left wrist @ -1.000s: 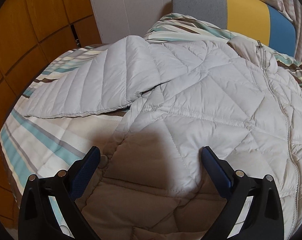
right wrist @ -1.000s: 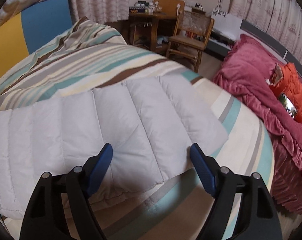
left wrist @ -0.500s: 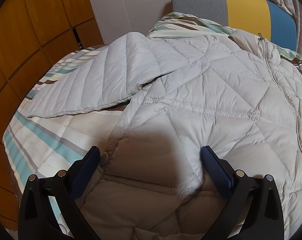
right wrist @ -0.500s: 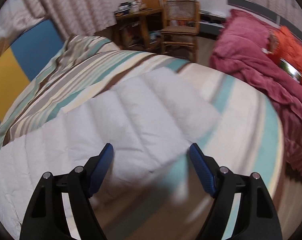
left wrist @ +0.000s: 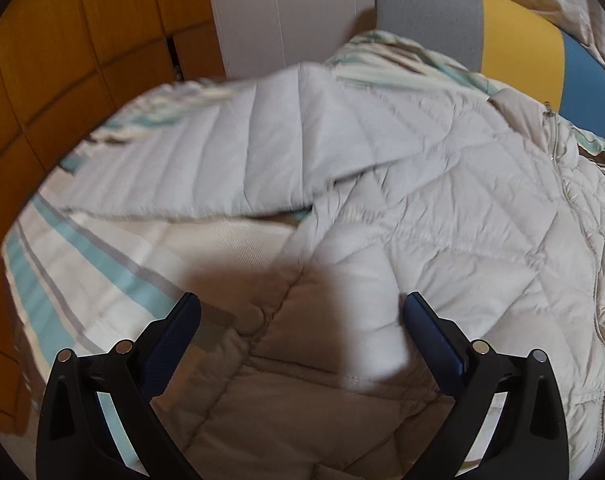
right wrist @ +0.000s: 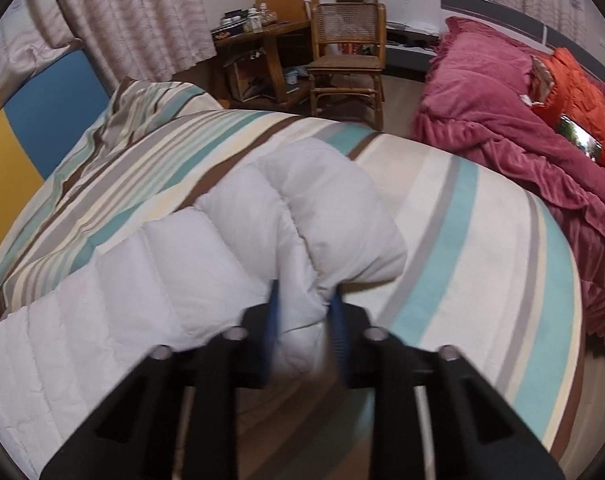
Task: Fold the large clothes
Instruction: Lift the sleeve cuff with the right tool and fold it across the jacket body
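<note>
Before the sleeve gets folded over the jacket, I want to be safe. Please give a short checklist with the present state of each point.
1. Right gripper closing on the sleeve end, fabric bunched between the fingers: ok.
2. Left gripper open over the jacket hem, holding nothing: ok.
3. Jacket zipper closed: ok.
4. Jacket lying flat on the bed: ok.
5. Grip firm enough to lift: cannot tell.
</note>
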Action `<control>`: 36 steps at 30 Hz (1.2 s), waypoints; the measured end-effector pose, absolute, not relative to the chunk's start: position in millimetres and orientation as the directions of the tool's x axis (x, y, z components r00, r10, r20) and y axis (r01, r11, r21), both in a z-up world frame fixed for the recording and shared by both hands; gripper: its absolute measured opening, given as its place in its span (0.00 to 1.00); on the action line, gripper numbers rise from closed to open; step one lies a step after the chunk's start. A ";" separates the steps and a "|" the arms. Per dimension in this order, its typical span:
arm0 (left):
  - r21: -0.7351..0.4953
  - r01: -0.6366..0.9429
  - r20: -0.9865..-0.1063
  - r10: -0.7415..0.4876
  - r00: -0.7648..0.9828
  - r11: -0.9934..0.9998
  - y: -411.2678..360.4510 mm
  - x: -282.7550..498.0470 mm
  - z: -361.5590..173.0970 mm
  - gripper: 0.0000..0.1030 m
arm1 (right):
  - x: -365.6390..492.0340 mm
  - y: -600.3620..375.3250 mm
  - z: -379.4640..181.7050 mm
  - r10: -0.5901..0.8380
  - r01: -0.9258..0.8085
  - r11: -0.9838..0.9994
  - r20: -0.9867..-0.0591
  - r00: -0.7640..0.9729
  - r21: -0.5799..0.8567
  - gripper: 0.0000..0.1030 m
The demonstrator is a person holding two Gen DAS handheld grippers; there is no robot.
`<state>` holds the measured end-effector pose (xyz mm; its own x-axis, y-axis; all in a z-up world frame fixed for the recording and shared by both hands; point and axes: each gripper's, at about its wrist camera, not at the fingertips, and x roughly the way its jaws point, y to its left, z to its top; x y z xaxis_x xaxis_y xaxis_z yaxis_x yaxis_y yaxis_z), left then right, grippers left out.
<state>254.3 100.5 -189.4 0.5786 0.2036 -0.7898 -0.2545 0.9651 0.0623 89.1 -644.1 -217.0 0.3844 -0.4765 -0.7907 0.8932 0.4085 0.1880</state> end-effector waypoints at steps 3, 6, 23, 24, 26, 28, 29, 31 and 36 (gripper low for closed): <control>0.050 -0.262 -0.795 0.197 0.574 0.964 100.3 252.6 -195.7 0.97 | 93.8 -638.0 -211.8 -0.488 0.883 0.431 -0.775 0.401 0.186 0.09; 0.063 -0.263 -0.789 0.210 0.577 0.963 97.0 251.3 -198.7 0.97 | 95.8 -621.5 -199.1 -0.528 0.868 0.466 -0.732 0.430 0.174 0.09; 0.093 -0.267 -0.781 0.237 0.578 0.959 91.8 250.9 -200.9 0.97 | 191.3 -384.1 -116.4 -0.435 0.443 0.891 -0.470 0.768 -0.100 0.09; 0.090 -0.267 -0.781 0.234 0.579 0.959 91.8 250.6 -201.1 0.97 | 197.3 -371.3 -116.2 -0.419 0.414 0.902 -0.467 0.779 -0.121 0.09; 0.085 -0.268 -0.781 0.232 0.580 0.960 92.6 250.3 -201.4 0.97 | 209.5 -339.3 -115.8 -0.386 0.350 0.922 -0.460 0.800 -0.165 0.09; 0.085 -0.268 -0.780 0.231 0.581 0.960 92.4 250.0 -201.8 0.97 | 219.9 -310.9 -116.5 -0.351 0.290 0.936 -0.457 0.818 -0.200 0.09; 0.084 -0.268 -0.781 0.231 0.581 0.960 92.6 250.1 -201.8 0.97 | 226.3 -293.1 -117.4 -0.321 0.245 0.945 -0.460 0.828 -0.218 0.09; 0.081 -0.269 -0.781 0.228 0.581 0.960 92.5 250.0 -201.9 0.97 | 239.0 -261.1 -121.9 -0.274 0.163 0.950 -0.466 0.841 -0.264 0.09; 0.064 -0.269 -0.784 0.216 0.582 0.961 94.5 250.7 -202.6 0.97 | 259.2 -188.6 -140.8 -0.189 0.004 0.931 -0.471 0.861 -0.366 0.09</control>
